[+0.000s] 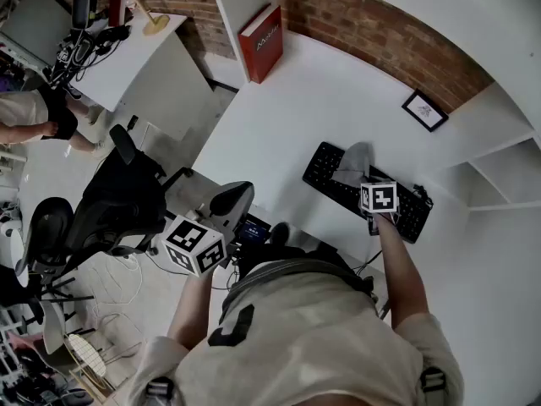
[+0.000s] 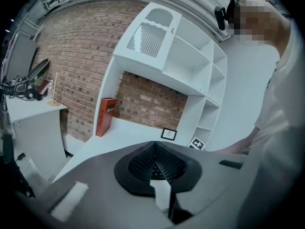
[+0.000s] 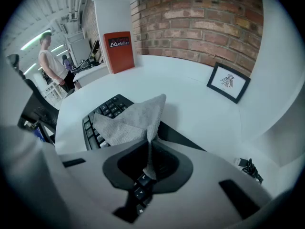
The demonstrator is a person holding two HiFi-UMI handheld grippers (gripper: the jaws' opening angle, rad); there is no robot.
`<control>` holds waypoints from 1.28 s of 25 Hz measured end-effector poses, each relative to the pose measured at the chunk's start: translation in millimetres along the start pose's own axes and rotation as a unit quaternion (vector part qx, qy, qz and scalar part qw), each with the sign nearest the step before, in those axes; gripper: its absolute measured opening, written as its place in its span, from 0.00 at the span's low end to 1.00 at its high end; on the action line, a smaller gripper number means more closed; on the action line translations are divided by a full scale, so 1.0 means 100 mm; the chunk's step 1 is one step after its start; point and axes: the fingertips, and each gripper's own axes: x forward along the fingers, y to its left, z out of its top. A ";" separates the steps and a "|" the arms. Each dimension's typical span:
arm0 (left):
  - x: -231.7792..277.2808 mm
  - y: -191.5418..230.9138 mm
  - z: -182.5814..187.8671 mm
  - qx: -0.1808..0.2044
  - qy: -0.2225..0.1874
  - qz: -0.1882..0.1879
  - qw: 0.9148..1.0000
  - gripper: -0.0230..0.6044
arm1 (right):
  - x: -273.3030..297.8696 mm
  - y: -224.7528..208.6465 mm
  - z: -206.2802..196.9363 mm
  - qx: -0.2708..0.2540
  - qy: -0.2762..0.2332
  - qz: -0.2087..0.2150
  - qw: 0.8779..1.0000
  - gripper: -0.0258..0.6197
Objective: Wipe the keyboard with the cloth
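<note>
One keyboard (image 1: 326, 172), one cloth (image 1: 356, 162), one book (image 1: 262, 42), one framed picture (image 1: 424, 110), two claws (image 2: 156, 162) (image 3: 148, 162).

- An office: a long white tabletop (image 1: 287, 117) carries a black keyboard (image 1: 325, 171), set against a brick wall (image 1: 380, 32)
- White shelves (image 1: 499, 176), a red book (image 1: 262, 42), a small framed picture (image 1: 424, 110)
- A black office chair (image 1: 118, 201) near a second desk (image 1: 135, 57) with cables
</note>
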 end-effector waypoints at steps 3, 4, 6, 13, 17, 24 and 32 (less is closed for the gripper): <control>-0.04 0.11 -0.04 -0.009 -0.004 -0.002 1.000 0.04 | -0.01 -0.07 -0.05 0.000 0.011 -0.018 1.000 0.06; -0.04 0.14 -0.06 -0.012 -0.003 -0.005 1.000 0.04 | -0.02 -0.09 -0.06 0.001 0.015 -0.023 1.000 0.06; -0.05 0.17 -0.08 -0.018 -0.003 -0.014 1.000 0.04 | -0.04 -0.11 -0.09 0.001 0.019 -0.036 0.999 0.06; -0.16 0.41 -0.04 -0.020 -0.011 -0.047 0.999 0.04 | 0.03 -0.06 -0.07 -0.015 0.006 -0.086 0.996 0.06; -0.19 0.39 -0.05 -0.044 0.005 -0.063 0.997 0.04 | -0.03 -0.10 -0.14 0.014 0.018 -0.086 0.996 0.06; 0.01 0.03 0.06 -0.025 -0.002 -0.083 0.996 0.04 | -0.21 -0.36 -0.29 0.030 0.020 -0.094 0.995 0.06; 0.21 -0.51 0.10 -0.096 -0.029 -0.095 0.990 0.04 | -0.41 -0.66 -0.54 0.025 0.017 -0.081 0.996 0.06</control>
